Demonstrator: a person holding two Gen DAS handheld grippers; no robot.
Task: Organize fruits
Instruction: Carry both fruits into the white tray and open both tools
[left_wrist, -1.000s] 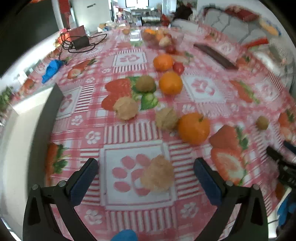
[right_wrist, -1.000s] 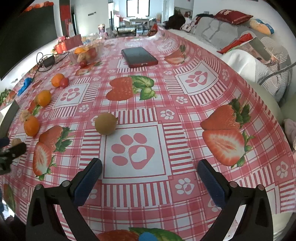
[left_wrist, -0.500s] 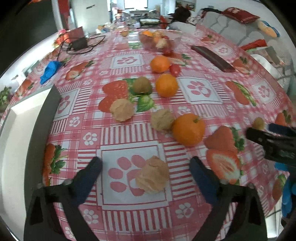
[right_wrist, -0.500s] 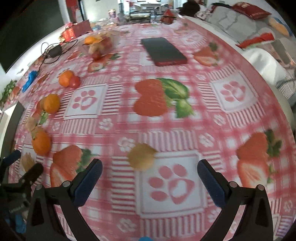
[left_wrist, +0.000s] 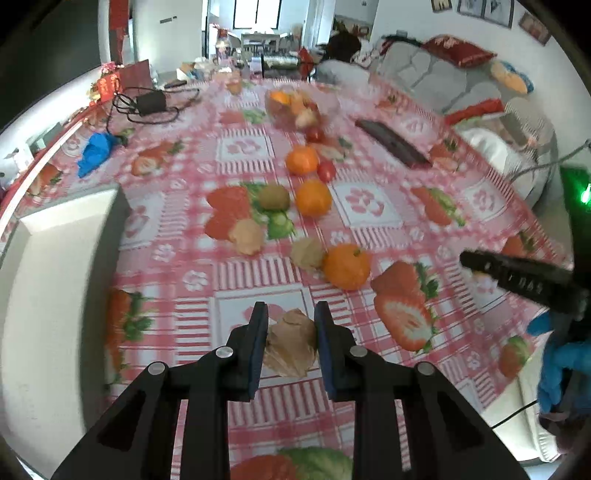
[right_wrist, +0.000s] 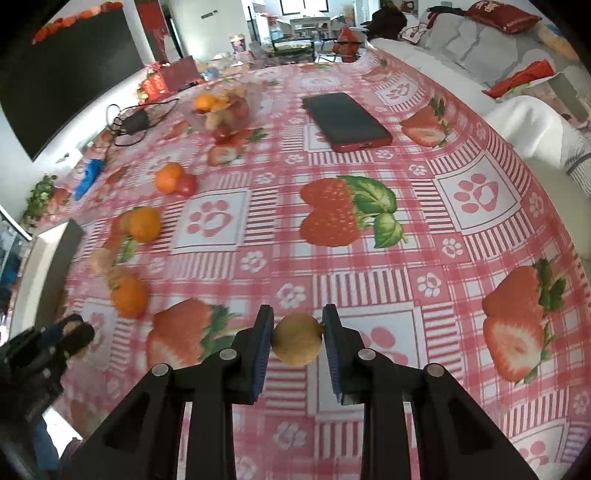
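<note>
Left wrist view shows the left gripper (left_wrist: 290, 341) with its jaws drawn in against the two sides of a tan, papery-husked fruit (left_wrist: 291, 349), which sits between the pads low over the checked surface (left_wrist: 369, 206); whether it is lifted clear cannot be told. Ahead of the jaws lie more loose fruit: an orange (left_wrist: 347, 265) touching another husked fruit (left_wrist: 306, 253), and beyond them a kiwi (left_wrist: 274, 197) and a second orange (left_wrist: 313, 197), with the fruit bowl (left_wrist: 295, 107) far ahead. Right wrist view shows the right gripper (right_wrist: 297, 339) clamped on a small round yellow-brown fruit (right_wrist: 297, 339), held squarely at its widest part, probably so it cannot roll out. The bowl (right_wrist: 225, 107) lies well ahead and left of these jaws. Both grips seem taken at once, likely to carry two scattered pieces toward one gathering place.
</note>
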